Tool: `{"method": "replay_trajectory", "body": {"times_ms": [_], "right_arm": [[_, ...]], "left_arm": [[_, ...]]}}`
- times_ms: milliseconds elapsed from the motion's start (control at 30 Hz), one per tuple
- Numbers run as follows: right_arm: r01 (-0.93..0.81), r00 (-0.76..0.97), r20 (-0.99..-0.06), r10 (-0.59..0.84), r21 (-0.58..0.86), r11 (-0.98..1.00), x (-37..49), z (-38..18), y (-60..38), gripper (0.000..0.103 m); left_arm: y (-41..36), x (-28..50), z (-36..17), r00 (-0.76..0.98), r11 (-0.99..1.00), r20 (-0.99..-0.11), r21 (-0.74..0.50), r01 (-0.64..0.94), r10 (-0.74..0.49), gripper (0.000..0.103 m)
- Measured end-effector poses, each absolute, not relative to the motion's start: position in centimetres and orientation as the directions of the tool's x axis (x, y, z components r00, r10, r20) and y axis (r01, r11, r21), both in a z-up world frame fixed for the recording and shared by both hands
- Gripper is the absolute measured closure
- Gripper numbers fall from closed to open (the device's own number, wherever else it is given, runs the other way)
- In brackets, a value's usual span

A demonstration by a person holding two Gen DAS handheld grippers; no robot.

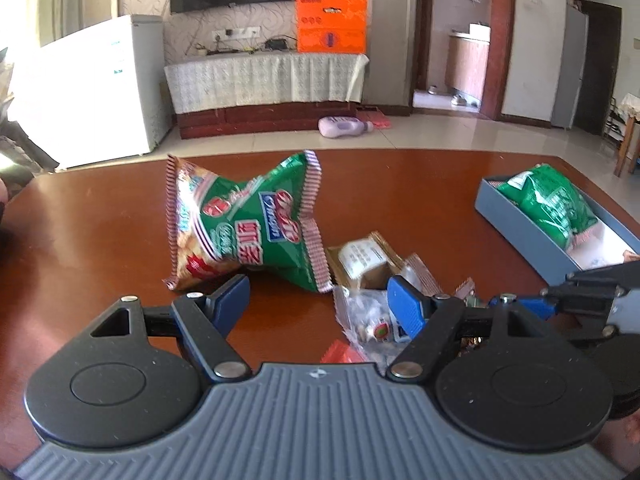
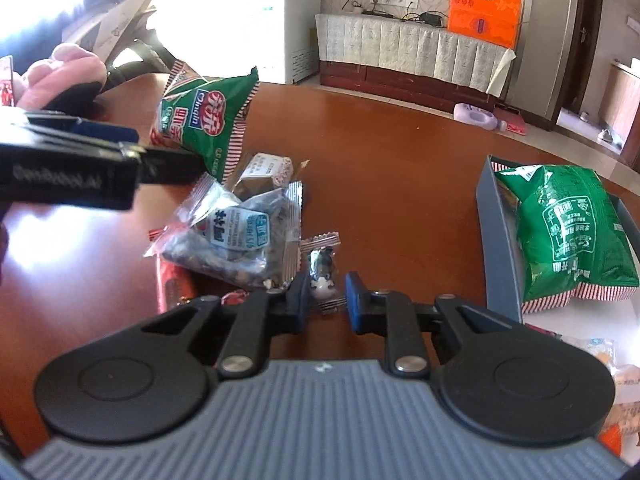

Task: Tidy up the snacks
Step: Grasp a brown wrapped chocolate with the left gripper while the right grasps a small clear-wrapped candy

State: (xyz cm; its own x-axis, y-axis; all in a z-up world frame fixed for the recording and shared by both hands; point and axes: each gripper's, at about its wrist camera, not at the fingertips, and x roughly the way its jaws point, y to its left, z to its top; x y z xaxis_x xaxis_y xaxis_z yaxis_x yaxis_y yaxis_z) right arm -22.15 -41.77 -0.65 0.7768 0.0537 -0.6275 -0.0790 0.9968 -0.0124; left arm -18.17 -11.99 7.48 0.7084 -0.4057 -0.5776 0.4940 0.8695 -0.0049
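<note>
On the wooden surface point(image 2: 400, 168), my right fingers point(image 2: 327, 300) clamp a small wrapped candy point(image 2: 322, 276); left fingers point(image 1: 320, 300) spread apart.

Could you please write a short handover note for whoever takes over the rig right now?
Left gripper: jaws open, empty, low over the table just short of the loose green chip bag.
Right gripper: jaws closed on a small candy at the near edge of the pile.
Done: one green bag lies in the grey box on the right.
Left: box the candy, then the loose green chip bag, clear packet, brown packet and red packet.
</note>
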Motion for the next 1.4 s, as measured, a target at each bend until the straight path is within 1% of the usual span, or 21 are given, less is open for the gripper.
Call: {"method": "replay_trajectory", "body": {"times_ms": [67, 200, 300, 367, 500, 600, 733, 767, 867, 900, 1000, 1033, 1100, 1133, 1167, 1300, 1400], "right_arm": [[-0.067, 0.779, -0.625, 0.054, 0.004, 0.998, -22.6, -0.3, -42.2, 0.081], [-0.050, 0.770, -0.636, 0.055, 0.026, 0.998, -23.5, -0.1, -42.7, 0.081], [-0.048, 0.770, -0.636, 0.048, 0.018, 0.999, -24.3, 0.2, -42.8, 0.081], [-0.035, 0.769, -0.638, 0.041, 0.023, 0.999, -24.8, 0.4, -43.3, 0.081], [-0.013, 0.779, -0.626, 0.036, 0.042, 0.999, -26.0, 1.1, -44.5, 0.081], [-0.007, 0.779, -0.626, 0.033, 0.044, 0.999, -26.2, 1.2, -45.1, 0.081], [-0.004, 0.785, -0.619, 0.041, 0.060, 0.998, -26.4, 1.6, -45.6, 0.081], [-0.008, 0.785, -0.618, 0.045, 0.063, 0.998, -26.4, 1.7, -45.5, 0.081], [-0.017, 0.788, -0.613, 0.053, 0.065, 0.998, -26.4, 1.8, -45.4, 0.081], [-0.017, 0.789, -0.612, 0.055, 0.068, 0.998, -26.3, 1.8, -45.4, 0.081], [-0.018, 0.792, -0.607, 0.060, 0.075, 0.997, -26.3, 1.9, -45.3, 0.082], [-0.020, 0.793, -0.607, 0.061, 0.075, 0.997, -26.3, 1.9, -45.2, 0.082], [-0.024, 0.793, -0.605, 0.064, 0.074, 0.997, -26.4, 2.0, -45.1, 0.082], [-0.026, 0.794, -0.604, 0.065, 0.073, 0.997, -26.4, 2.1, -45.1, 0.082], [-0.026, 0.795, -0.603, 0.066, 0.074, 0.997, -26.5, 2.2, -45.1, 0.082], [-0.030, 0.799, -0.598, 0.067, 0.072, 0.997, -26.7, 2.4, -45.0, 0.082], [-0.032, 0.804, -0.591, 0.068, 0.071, 0.997, -27.0, 2.7, -44.9, 0.082]], "left_arm": [[-12.0, -18.5, 7.5, 0.703, 0.861, -0.573, -0.009, 0.509, -0.422, 0.023], [-12.6, -20.2, 7.8, 0.665, 0.802, -0.551, -0.012, 0.597, -0.504, 0.023], [-14.4, -21.6, 7.2, 0.605, 0.726, -0.568, 0.019, 0.687, -0.558, 0.023], [-15.6, -22.2, 6.5, 0.587, 0.697, -0.586, 0.052, 0.715, -0.558, 0.030], [-16.8, -22.2, 5.2, 0.549, 0.668, -0.632, 0.066, 0.741, -0.547, 0.037], [-16.8, -22.2, 4.9, 0.532, 0.650, -0.635, 0.060, 0.758, -0.561, 0.043], [-16.9, -22.3, 4.8, 0.510, 0.634, -0.631, 0.037, 0.772, -0.584, 0.058], [-16.9, -22.4, 4.9, 0.506, 0.633, -0.632, 0.032, 0.774, -0.587, 0.059], [-17.1, -23.1, 5.4, 0.490, 0.601, -0.608, 0.027, 0.799, -0.624, 0.059], [-17.2, -23.3, 5.2, 0.483, 0.589, -0.614, 0.037, 0.807, -0.624, 0.059], [-18.1, -23.1, 3.7, 0.478, 0.586, -0.676, 0.083, 0.806, -0.561, 0.059], [-18.2, -22.9, 3.4, 0.478, 0.588, -0.683, 0.088, 0.804, -0.551, 0.060], [-18.1, -22.5, 3.3, 0.476, 0.600, -0.680, 0.066, 0.797, -0.557, 0.064], [-18.1, -22.2, 3.2, 0.475, 0.609, -0.680, 0.052, 0.791, -0.559, 0.074], [-18.1, -22.0, 3.2, 0.476, 0.616, -0.680, 0.046, 0.786, -0.557, 0.076], [-18.4, -21.8, 3.2, 0.487, 0.626, -0.676, 0.049, 0.778, -0.552, 0.077], [-18.6, -22.0, 3.9, 0.508, 0.645, -0.648, 0.035, 0.764, -0.567, 0.077]]}}
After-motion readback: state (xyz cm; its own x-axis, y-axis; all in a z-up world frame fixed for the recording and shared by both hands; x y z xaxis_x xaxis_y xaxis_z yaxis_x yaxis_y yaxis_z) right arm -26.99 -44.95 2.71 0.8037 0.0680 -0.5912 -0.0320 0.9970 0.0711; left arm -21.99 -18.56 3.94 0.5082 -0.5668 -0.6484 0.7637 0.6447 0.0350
